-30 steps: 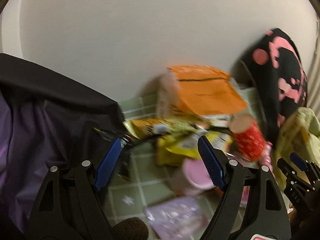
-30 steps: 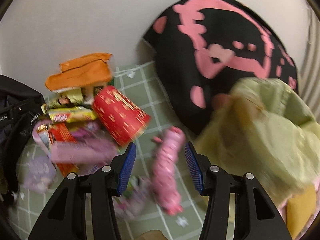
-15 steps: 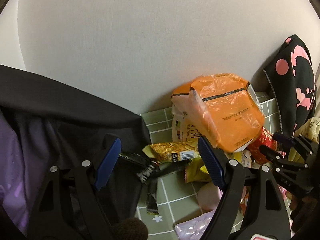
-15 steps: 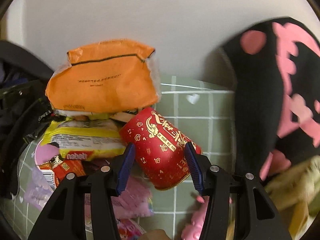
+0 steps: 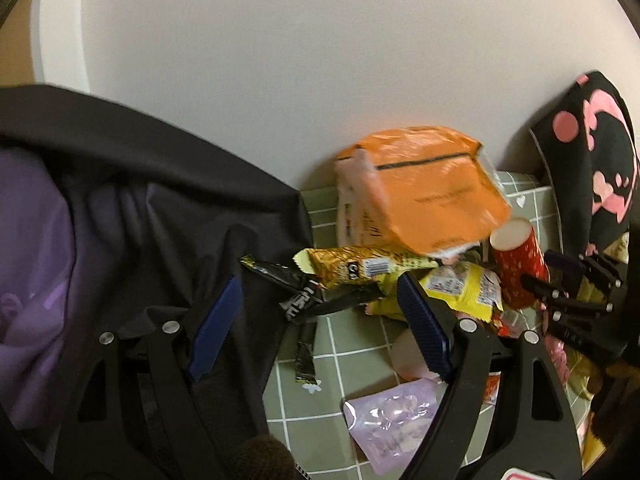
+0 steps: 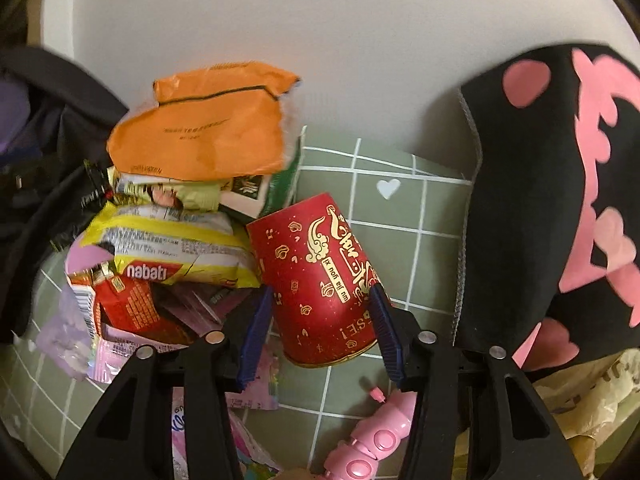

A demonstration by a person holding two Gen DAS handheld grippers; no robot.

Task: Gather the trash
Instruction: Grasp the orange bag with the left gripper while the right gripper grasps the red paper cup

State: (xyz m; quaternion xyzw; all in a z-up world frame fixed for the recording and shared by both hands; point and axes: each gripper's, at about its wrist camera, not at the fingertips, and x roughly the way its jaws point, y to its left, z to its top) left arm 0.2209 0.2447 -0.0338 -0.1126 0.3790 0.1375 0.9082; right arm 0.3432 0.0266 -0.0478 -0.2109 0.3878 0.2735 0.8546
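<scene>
Half a second on, the right gripper (image 6: 318,330) has pushed in closer to the red paper cup (image 6: 320,280), which now sits deeper between its blue pads; the jaws are spread on either side of the cup, and whether the pads touch it I cannot tell. The cup lies tilted on the green checked cloth (image 6: 404,216), its rim toward the camera, just right of a heap of wrappers: a yellow Nabati packet (image 6: 172,248) beneath an orange bag (image 6: 204,136) that leans on the far wall. A black cushion with pink shapes (image 6: 560,200) stands at the right, and a pink toy (image 6: 380,436) lies near the camera. The left gripper (image 5: 320,336) hangs open and empty over the edge of a black bag (image 5: 140,200), with a gold wrapper (image 5: 360,266) beyond it.
</scene>
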